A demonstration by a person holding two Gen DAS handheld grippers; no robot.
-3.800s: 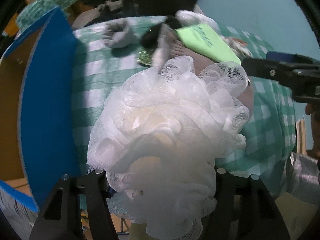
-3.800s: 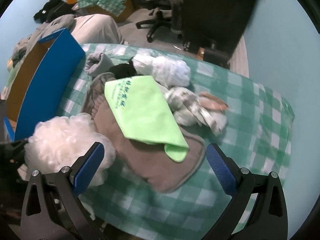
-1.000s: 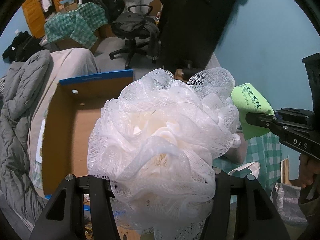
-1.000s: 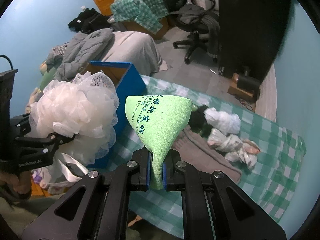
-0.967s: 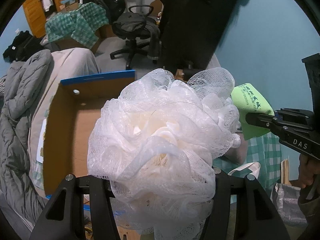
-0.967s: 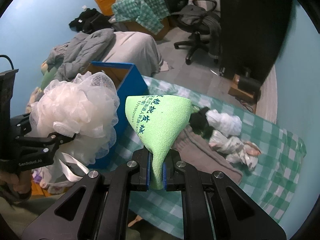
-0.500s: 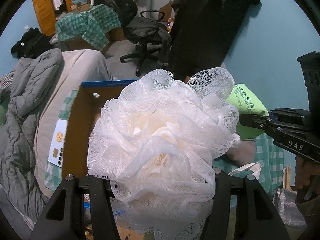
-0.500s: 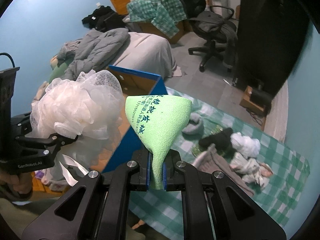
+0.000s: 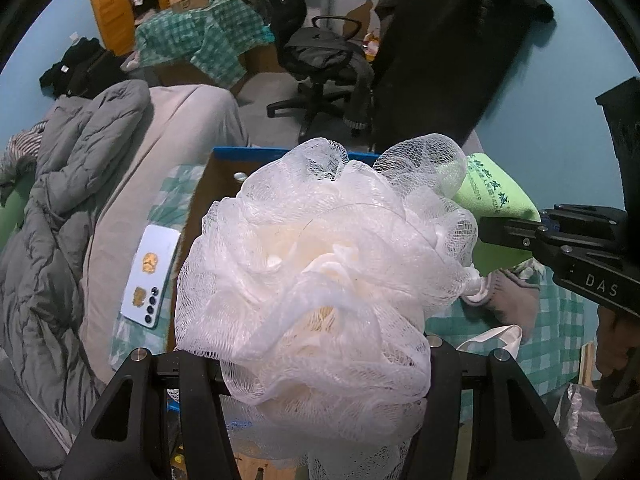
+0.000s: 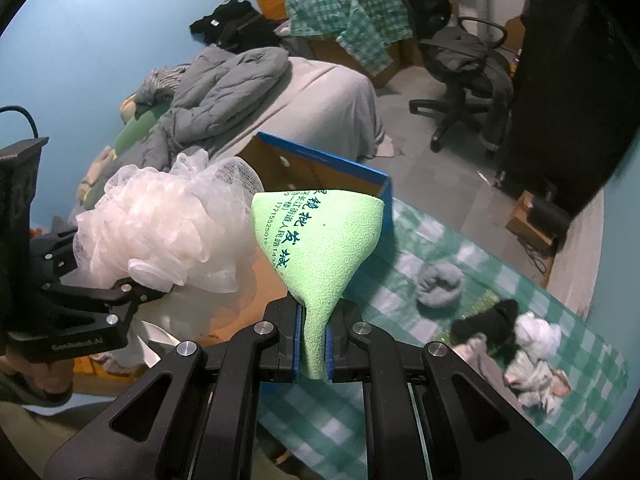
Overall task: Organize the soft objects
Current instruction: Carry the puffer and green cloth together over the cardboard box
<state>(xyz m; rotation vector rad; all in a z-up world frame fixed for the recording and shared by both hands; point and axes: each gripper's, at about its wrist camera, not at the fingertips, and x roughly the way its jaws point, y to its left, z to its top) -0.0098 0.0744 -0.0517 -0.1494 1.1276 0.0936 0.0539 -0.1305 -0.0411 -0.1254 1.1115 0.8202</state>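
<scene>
Two grippers: each was seen closed on one soft object.
Left gripper [image 9: 316, 376]: clamped on the white mesh bath pouf [image 9: 328, 272], held above the blue-edged box [image 10: 320, 168].
Right gripper [image 10: 314, 344]: pinched tight on the green cloth [image 10: 316, 236], beside the pouf.
Remaining soft items [image 10: 520, 344]: left on the checked tablecloth [image 10: 400, 408].

Both grippers: black linkage frames, silver screw heads. Right gripper [image 10: 314, 350]: blue finger pads; "DAS" is printed on its side. Left gripper [image 9: 326, 364]: "GenRobot.AI" is marked.
</scene>
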